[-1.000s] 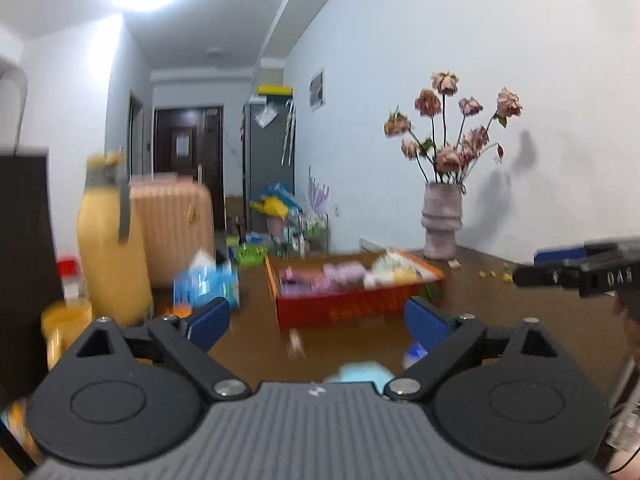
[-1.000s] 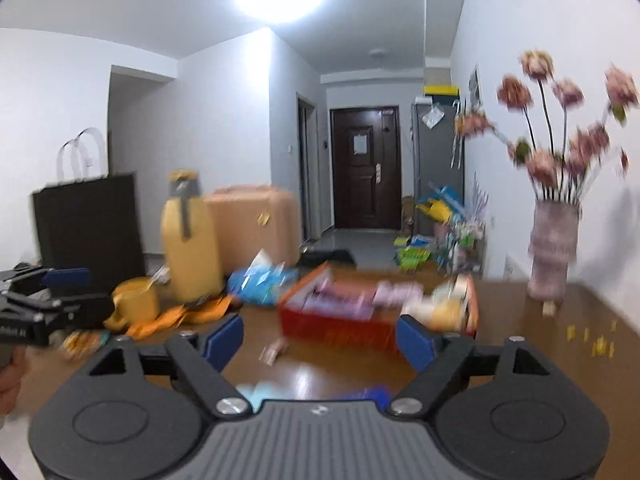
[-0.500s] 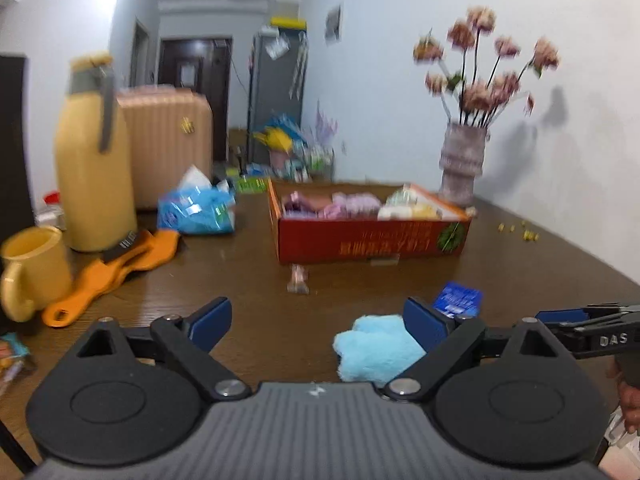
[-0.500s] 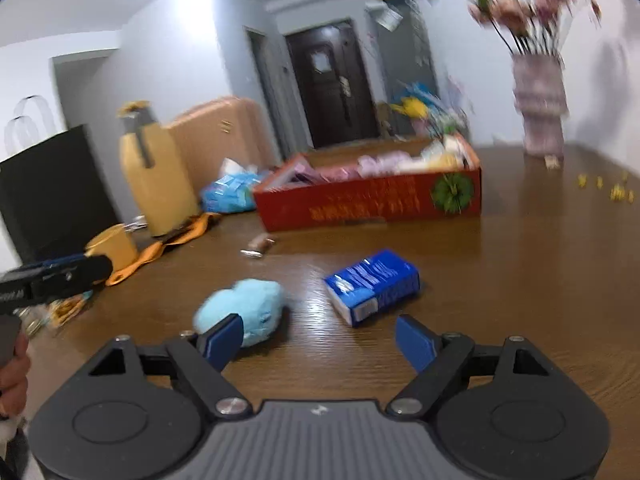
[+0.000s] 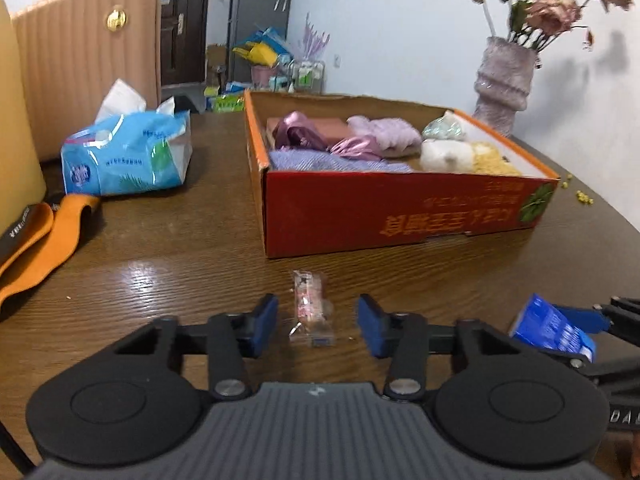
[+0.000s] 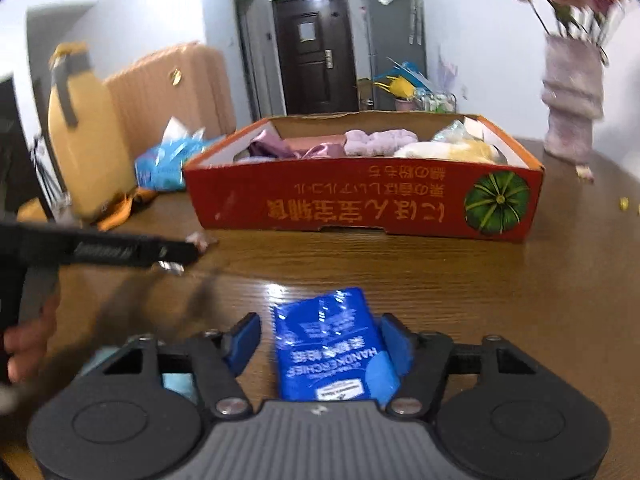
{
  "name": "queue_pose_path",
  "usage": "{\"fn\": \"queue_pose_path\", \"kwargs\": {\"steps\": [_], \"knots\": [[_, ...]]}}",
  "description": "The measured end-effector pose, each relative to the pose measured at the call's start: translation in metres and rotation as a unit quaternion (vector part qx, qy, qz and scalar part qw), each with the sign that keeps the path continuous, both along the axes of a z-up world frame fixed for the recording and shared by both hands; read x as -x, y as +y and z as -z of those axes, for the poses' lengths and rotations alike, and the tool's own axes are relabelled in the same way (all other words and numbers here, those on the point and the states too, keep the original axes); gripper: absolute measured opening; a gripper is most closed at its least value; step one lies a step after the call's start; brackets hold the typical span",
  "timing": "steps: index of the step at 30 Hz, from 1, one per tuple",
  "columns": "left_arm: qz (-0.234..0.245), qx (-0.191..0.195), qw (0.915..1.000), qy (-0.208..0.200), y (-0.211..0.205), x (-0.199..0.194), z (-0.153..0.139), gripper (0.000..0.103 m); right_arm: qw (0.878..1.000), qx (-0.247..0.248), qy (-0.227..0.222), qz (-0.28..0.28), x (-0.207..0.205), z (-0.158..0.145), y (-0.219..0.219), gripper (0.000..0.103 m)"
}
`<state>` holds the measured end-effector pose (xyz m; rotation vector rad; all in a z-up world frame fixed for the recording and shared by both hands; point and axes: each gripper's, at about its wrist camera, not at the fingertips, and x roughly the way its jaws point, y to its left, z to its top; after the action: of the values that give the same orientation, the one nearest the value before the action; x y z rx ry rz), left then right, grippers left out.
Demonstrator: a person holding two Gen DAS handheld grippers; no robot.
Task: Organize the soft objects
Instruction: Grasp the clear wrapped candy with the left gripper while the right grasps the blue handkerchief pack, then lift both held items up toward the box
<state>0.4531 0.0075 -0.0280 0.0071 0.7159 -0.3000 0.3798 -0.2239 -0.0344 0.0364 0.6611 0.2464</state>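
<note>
A red cardboard box (image 5: 400,216) (image 6: 360,208) on the brown table holds several soft pieces in pink, purple, white and yellow. My left gripper (image 5: 316,326) is open, its fingers on either side of a small pink wrapped packet (image 5: 310,308) lying on the table. My right gripper (image 6: 320,340) is open around a blue handkerchief pack (image 6: 332,344), which also shows in the left wrist view (image 5: 552,328). A light blue plush (image 6: 176,384) is mostly hidden under the right gripper's left finger.
A blue tissue pack (image 5: 124,156) lies left of the box. A yellow jug (image 6: 84,136), an orange strap (image 5: 40,236) and a beige suitcase (image 5: 84,52) are at the left. A vase of dried flowers (image 5: 504,76) stands at the back right.
Both grippers have tilted down and moved forward close to the table. The left now frames the pink packet instead of the blue plush; the right now frames the blue handkerchief pack.
</note>
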Motion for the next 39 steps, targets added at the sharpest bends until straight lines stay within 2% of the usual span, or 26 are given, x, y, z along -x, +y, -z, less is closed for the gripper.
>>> {"fn": "queue_pose_path", "kwargs": {"steps": [2, 4, 7, 9, 15, 19, 22, 26, 31, 34, 35, 39], "knots": [[0.003, -0.008, 1.0, -0.002, -0.002, -0.001, 0.003, 0.021, 1.0, 0.004, -0.001, -0.007, 0.0, 0.0, -0.001, 0.052], [0.013, -0.021, 0.9997, -0.008, -0.006, 0.001, 0.004, 0.02, 1.0, -0.005, -0.001, -0.01, 0.0, -0.002, -0.004, 0.051], [-0.002, -0.02, 0.9997, -0.013, -0.007, 0.01, -0.004, 0.02, 1.0, -0.017, -0.007, -0.01, 0.005, -0.006, -0.008, 0.051], [-0.006, -0.007, 0.9996, -0.027, -0.006, 0.029, -0.016, 0.02, 0.999, -0.026, -0.014, -0.014, 0.015, -0.012, -0.012, 0.051], [-0.006, 0.065, 0.9967, -0.047, -0.005, 0.116, -0.041, 0.02, 0.998, -0.047, -0.042, -0.021, 0.067, -0.033, -0.028, 0.051], [-0.022, 0.087, 0.9951, -0.041, -0.005, 0.163, -0.044, 0.02, 0.997, -0.054, -0.049, -0.024, 0.103, -0.038, -0.036, 0.051], [-0.02, 0.09, 0.995, -0.037, -0.01, 0.183, -0.047, 0.02, 0.996, -0.065, -0.053, -0.022, 0.122, -0.04, -0.043, 0.051], [-0.005, 0.086, 0.9947, -0.056, -0.021, 0.197, -0.057, 0.02, 0.995, -0.078, -0.066, -0.018, 0.138, -0.046, -0.051, 0.051], [0.0, 0.091, 0.994, -0.062, -0.029, 0.193, -0.063, 0.02, 0.993, -0.089, -0.073, -0.014, 0.14, -0.051, -0.06, 0.051], [0.015, 0.098, 0.9931, -0.062, -0.035, 0.172, -0.07, 0.02, 0.99, -0.12, -0.069, -0.021, 0.116, -0.059, -0.072, 0.051], [0.02, 0.098, 0.9926, -0.068, -0.039, 0.16, -0.075, 0.02, 0.99, -0.12, -0.069, -0.021, 0.116, -0.059, -0.072, 0.051], [0.029, 0.109, 0.9906, -0.077, -0.056, 0.089, -0.099, 0.02, 0.984, -0.159, -0.078, -0.022, 0.055, -0.081, -0.088, 0.051]]}}
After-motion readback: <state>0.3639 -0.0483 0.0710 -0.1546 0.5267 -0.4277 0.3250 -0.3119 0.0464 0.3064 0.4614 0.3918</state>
